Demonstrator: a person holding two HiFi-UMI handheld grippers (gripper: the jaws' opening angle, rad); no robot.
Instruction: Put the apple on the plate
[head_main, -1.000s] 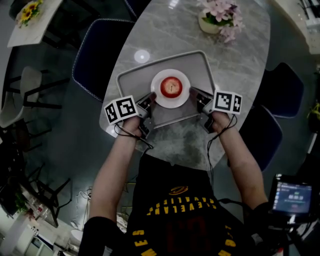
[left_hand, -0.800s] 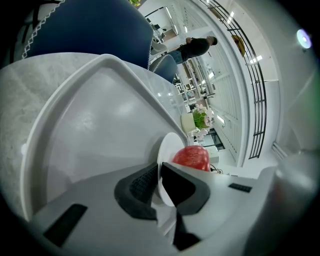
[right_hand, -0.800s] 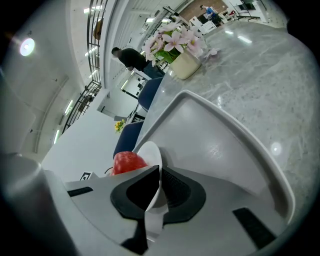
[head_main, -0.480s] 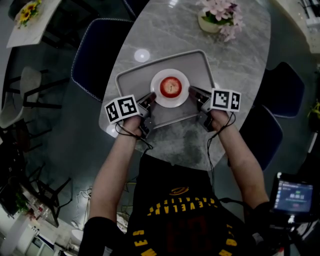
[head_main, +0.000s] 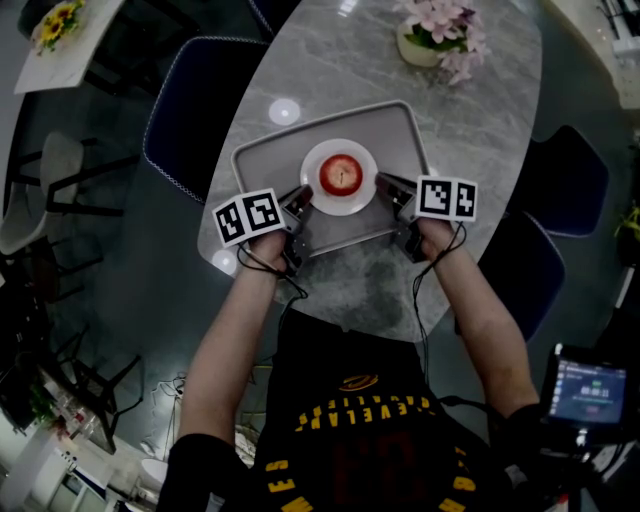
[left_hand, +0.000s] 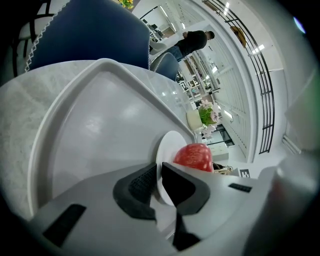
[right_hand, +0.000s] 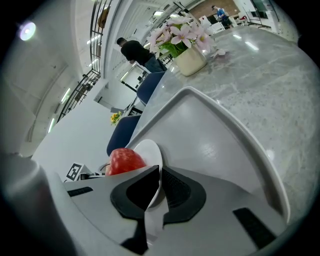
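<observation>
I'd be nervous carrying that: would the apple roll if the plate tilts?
Likely: the apple is round and loose on the shallow plate, so it may roll. The left gripper and right gripper pinch only the rim, so the plate might slip or tilt.

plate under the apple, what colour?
Plain white plate, no pattern, with the red apple on it. Shows best in the head view.

Left claw (head_main: 299, 203), right claw (head_main: 384, 186) nearer plate (head_main: 340, 206)

The place looked like a café-style lounge in a bright hall: an oval grey marble table (head_main: 330, 60), dark blue padded chairs (head_main: 190, 100), a white pot of pink flowers (head_main: 440, 38), black balcony railings (left_hand: 263, 100).
</observation>
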